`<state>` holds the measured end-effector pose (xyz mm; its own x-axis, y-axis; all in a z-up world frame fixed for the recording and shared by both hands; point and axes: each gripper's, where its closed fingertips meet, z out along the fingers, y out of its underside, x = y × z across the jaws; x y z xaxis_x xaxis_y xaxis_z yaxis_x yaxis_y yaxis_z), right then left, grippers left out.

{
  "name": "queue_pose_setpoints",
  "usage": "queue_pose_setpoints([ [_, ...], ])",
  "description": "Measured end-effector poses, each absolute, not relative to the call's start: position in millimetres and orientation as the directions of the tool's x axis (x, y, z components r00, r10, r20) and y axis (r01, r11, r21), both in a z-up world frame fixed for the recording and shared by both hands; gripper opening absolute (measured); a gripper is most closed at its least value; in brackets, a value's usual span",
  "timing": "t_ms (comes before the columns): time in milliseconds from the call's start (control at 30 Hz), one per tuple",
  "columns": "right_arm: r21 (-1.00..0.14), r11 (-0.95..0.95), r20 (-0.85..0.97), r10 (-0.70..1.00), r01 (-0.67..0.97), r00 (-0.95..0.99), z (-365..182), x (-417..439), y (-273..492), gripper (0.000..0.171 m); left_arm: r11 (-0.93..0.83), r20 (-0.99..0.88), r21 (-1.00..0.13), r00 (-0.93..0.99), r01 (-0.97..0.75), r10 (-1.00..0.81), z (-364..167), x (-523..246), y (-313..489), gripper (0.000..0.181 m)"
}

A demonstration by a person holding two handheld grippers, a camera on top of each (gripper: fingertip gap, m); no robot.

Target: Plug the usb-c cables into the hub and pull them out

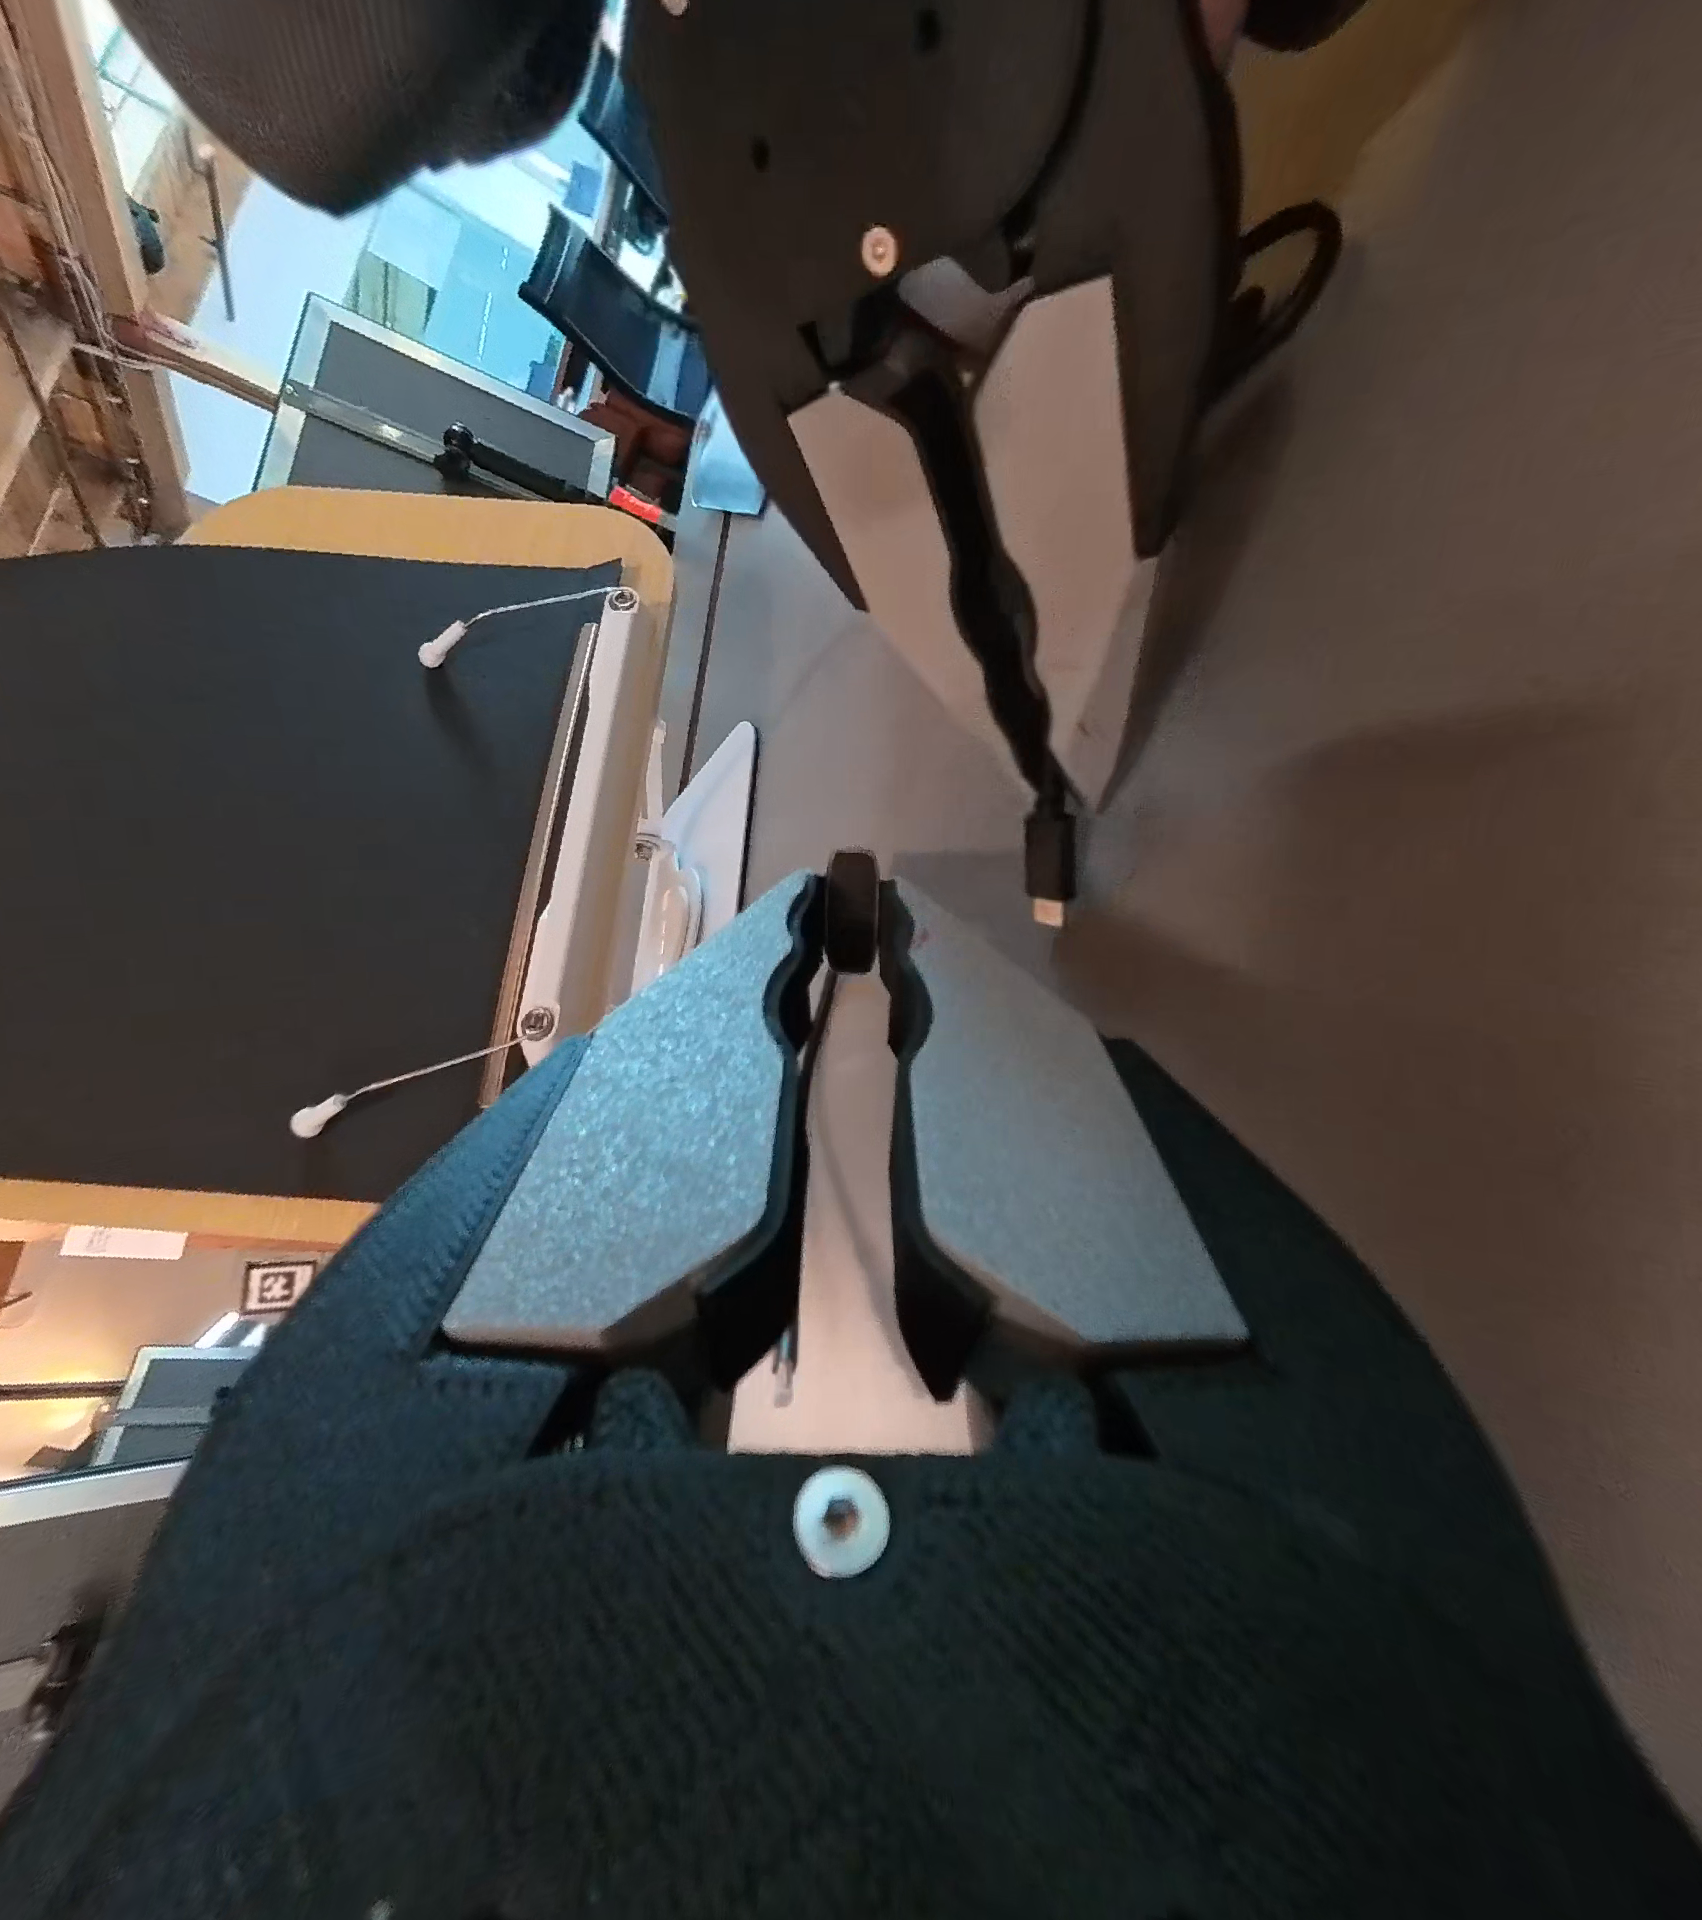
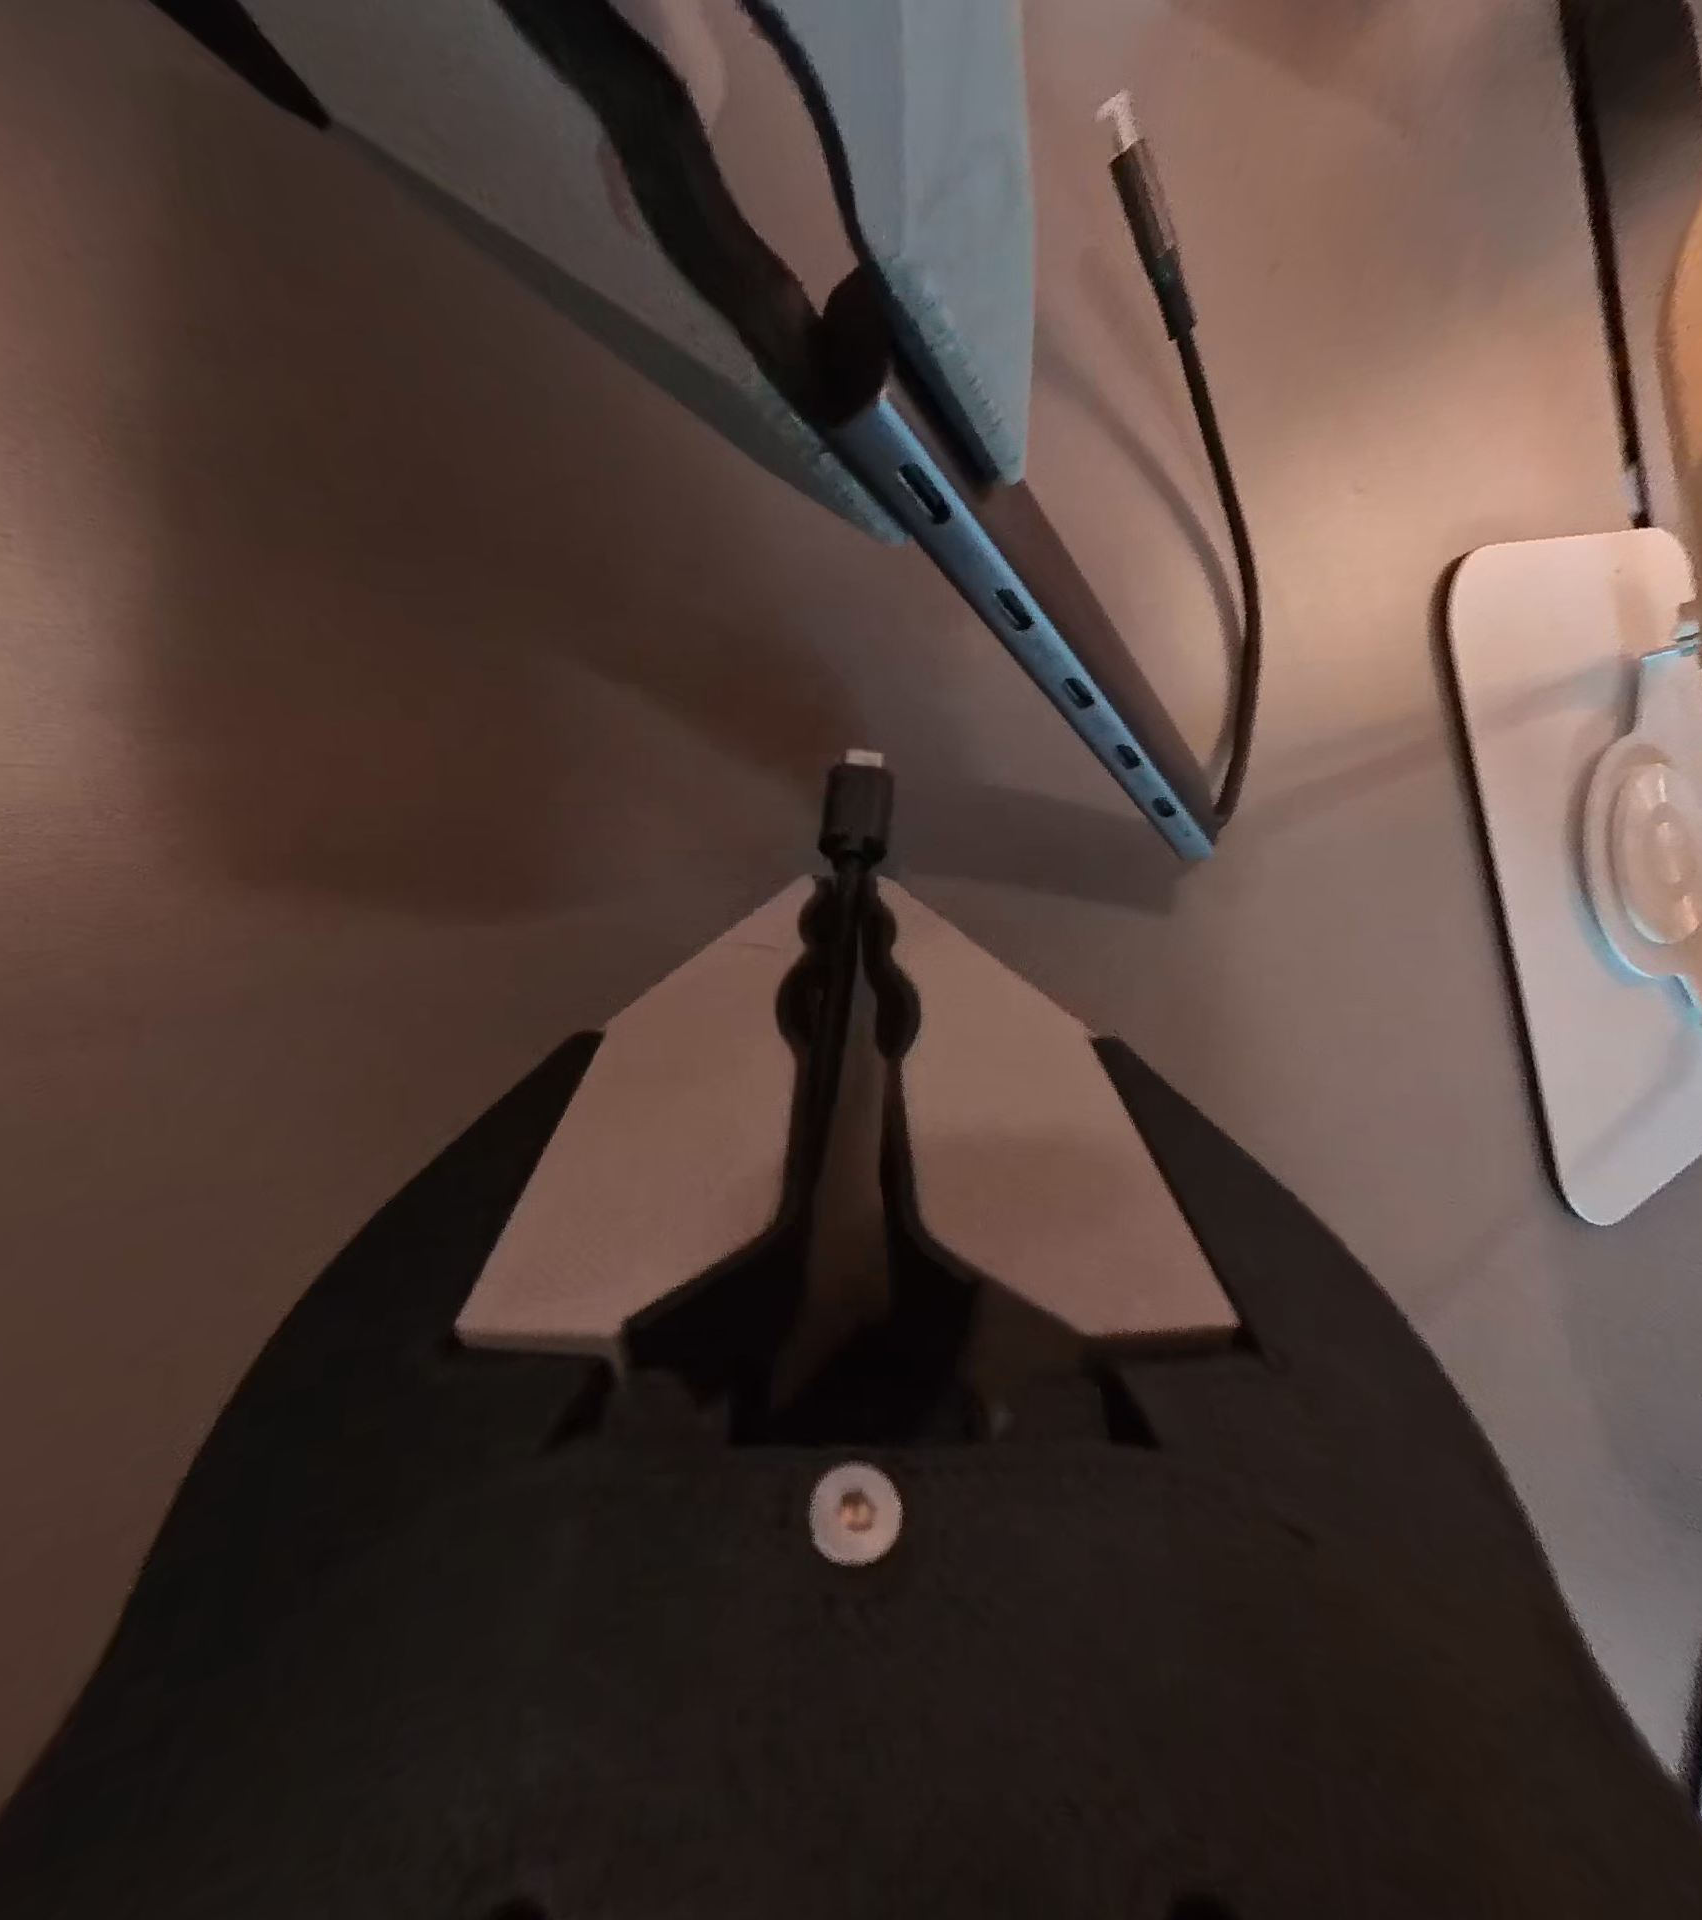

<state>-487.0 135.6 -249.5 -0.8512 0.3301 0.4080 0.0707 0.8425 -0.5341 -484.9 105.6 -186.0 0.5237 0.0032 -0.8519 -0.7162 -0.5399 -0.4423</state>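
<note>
My left gripper is shut on one end of the flat grey hub. In the right wrist view the left gripper comes in from the top, and the hub sticks out past it with a row of ports along its edge. My right gripper is shut on a black USB-C cable, whose plug juts past the fingertips. The plug sits a short way off the hub's port edge and does not touch it. The left wrist view shows the right gripper and the plug.
The hub's own dark lead loops off its far end, with a loose plug. A white mounting plate lies on the grey tabletop. A black mat on a wood-edged table stands at the left. Across from one pair of fingers to the other is roughly 7 centimetres. The white mounting plate is about equally far from each gripper, around 30 centimetres.
</note>
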Motion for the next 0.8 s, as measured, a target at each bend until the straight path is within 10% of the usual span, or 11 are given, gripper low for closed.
queue_pose_setpoints([
  [800,-0.848,0.43,-0.089,0.46,0.309,-0.884,-189,-480,126,0.0,-0.66,-0.974,-0.151,0.224,-0.736,-0.027,-181,-500,106,0.008],
])
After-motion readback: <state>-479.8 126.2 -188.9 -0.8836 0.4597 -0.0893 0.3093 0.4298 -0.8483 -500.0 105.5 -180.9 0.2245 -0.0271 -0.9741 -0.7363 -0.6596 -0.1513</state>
